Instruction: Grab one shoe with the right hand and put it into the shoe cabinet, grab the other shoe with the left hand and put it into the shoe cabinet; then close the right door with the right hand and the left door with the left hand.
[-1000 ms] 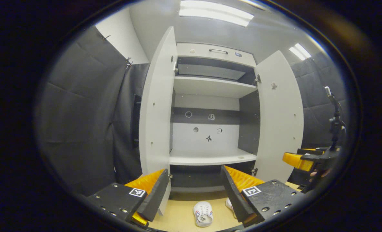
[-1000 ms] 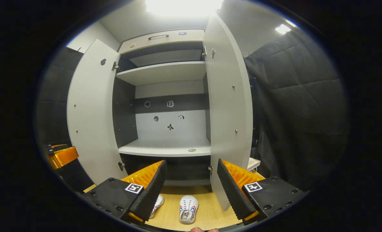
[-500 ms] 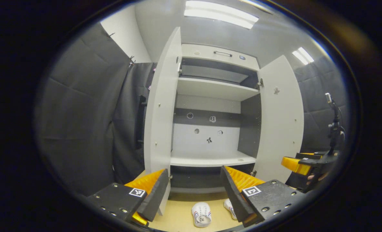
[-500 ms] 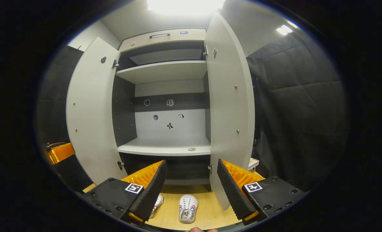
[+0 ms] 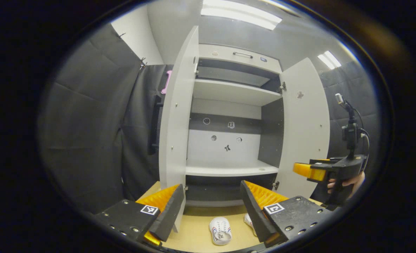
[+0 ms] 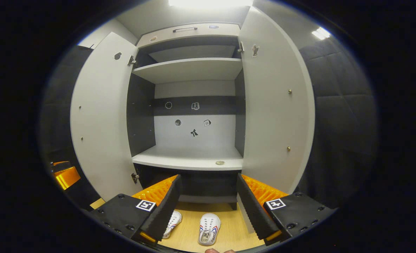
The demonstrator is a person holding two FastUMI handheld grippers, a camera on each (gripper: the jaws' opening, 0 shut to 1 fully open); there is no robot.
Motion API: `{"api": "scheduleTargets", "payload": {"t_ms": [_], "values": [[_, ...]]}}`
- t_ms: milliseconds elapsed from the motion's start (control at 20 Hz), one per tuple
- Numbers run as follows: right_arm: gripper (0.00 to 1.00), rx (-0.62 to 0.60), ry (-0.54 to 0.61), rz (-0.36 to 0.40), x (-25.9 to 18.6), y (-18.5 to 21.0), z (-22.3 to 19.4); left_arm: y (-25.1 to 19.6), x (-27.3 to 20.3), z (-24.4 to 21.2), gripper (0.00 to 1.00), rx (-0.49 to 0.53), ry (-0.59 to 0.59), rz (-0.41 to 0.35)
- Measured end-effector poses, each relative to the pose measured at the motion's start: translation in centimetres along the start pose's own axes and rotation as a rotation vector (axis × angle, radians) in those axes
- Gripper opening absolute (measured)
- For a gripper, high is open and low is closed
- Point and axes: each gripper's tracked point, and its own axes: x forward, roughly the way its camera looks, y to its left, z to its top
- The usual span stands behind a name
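So we've got two white sneakers with red-and-blue stripes, one [image 6: 209, 229] beside the other [image 6: 173, 222], on the light wooden floor [image 6: 229, 235] before the tall grey two-door shoe cabinet [image 6: 194, 154]. Both doors, left [image 6: 99, 116] and right [image 6: 273, 105], stand open. Our left gripper [image 5: 211, 211] and right gripper [image 6: 208, 207] hang wide open, holding nothing.

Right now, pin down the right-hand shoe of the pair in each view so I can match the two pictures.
Left gripper view: the right-hand shoe sits at the bottom, partly hidden behind the left gripper's right finger.
Right gripper view: it lies in full sight at bottom centre, between the right gripper's open fingers.
Shared landmark: the bow sticker on the cabinet's back panel, above the lower shelf.
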Motion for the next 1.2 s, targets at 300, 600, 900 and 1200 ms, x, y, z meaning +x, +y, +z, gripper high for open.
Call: {"api": "scheduleTargets", "payload": {"t_ms": [300,600,900,1200], "values": [[0.98,0.046,0.201,0.087,4.8,2.3,-7.1,1.0,-0.8,-4.0,0.92,0.001,0.067,0.006],[0.98,0.060,0.427,0.132,7.5,4.2,-16.5,-0.1,-1.1,-8.2,0.93,-0.035,0.189,-0.050],[0.98,0.083,0.536,0.157,10.0,4.8,-23.3,-1.0,-1.2,-10.3,0.93,-0.026,0.245,-0.070],[0.98,0.063,0.665,0.123,11.3,3.7,-30.6,-1.9,-1.2,-12.0,0.93,-0.021,0.284,-0.075]]}}
